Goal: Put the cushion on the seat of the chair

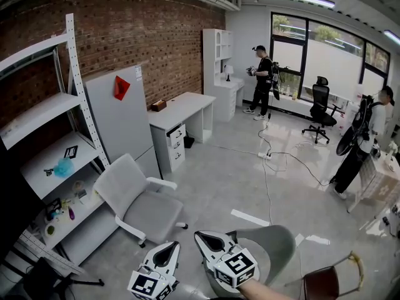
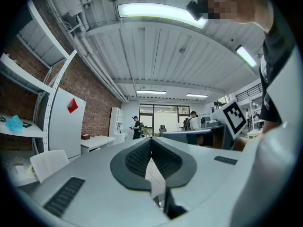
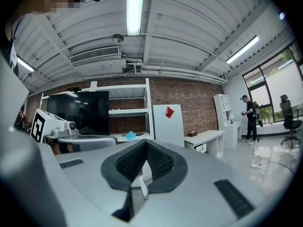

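Note:
A white office chair (image 1: 140,206) with a pale grey seat stands left of centre on the floor, its seat bare. It also shows in the left gripper view as the chair (image 2: 47,162). A grey-green rounded cushion (image 1: 275,245) shows low in the head view, partly hidden behind my right gripper (image 1: 197,234). I cannot tell what it rests on. My left gripper (image 1: 177,244) hangs beside the right one, just in front of the chair. Both grippers point level, and the left gripper (image 2: 151,138) and right gripper (image 3: 146,141) are shut with nothing between the pads.
White shelving (image 1: 56,167) and a white cabinet (image 1: 122,120) line the brick wall at left, then a white desk (image 1: 181,114). A wooden chair (image 1: 328,280) is at the bottom right. Cables (image 1: 275,158) cross the floor. People stand at the far windows and at right.

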The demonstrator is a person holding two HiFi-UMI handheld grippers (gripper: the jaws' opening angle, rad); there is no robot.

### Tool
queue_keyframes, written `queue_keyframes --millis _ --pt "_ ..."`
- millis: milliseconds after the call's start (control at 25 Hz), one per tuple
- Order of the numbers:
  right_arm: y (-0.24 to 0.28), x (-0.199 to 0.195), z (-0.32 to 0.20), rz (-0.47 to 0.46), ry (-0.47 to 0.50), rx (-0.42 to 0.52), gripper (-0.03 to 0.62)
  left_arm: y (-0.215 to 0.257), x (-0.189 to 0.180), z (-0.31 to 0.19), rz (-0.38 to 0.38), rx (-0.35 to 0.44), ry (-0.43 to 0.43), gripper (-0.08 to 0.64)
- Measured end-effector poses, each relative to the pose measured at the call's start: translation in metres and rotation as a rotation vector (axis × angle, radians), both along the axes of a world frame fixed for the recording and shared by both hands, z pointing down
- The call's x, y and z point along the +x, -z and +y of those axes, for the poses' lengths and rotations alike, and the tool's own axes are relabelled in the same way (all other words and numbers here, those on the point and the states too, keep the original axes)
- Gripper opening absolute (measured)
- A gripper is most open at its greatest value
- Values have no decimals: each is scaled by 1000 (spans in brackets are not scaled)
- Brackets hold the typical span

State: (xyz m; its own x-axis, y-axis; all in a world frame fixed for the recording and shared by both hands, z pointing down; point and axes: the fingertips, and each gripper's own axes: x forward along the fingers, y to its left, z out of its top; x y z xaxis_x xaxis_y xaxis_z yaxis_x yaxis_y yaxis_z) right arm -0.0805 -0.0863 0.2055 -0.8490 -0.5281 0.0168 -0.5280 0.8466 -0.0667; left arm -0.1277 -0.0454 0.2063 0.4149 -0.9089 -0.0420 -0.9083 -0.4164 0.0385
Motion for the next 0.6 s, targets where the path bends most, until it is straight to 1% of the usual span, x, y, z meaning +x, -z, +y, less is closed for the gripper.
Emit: queue_keyframes --millis 200,360,520,600 --pt "-3 2 1 1 -11 0 8 -3 -1 2 6 -4 0 11" --pt "-9 3 3 -13 -3 -20 8 -7 0 4 7 -10 -3 11" --pt "-17 4 3 10 -6 -13 6 -11 0 4 6 -18 1 11" --pt "-18 5 3 -4 -6 -28 6 -12 -1 4 2 -22 3 11"
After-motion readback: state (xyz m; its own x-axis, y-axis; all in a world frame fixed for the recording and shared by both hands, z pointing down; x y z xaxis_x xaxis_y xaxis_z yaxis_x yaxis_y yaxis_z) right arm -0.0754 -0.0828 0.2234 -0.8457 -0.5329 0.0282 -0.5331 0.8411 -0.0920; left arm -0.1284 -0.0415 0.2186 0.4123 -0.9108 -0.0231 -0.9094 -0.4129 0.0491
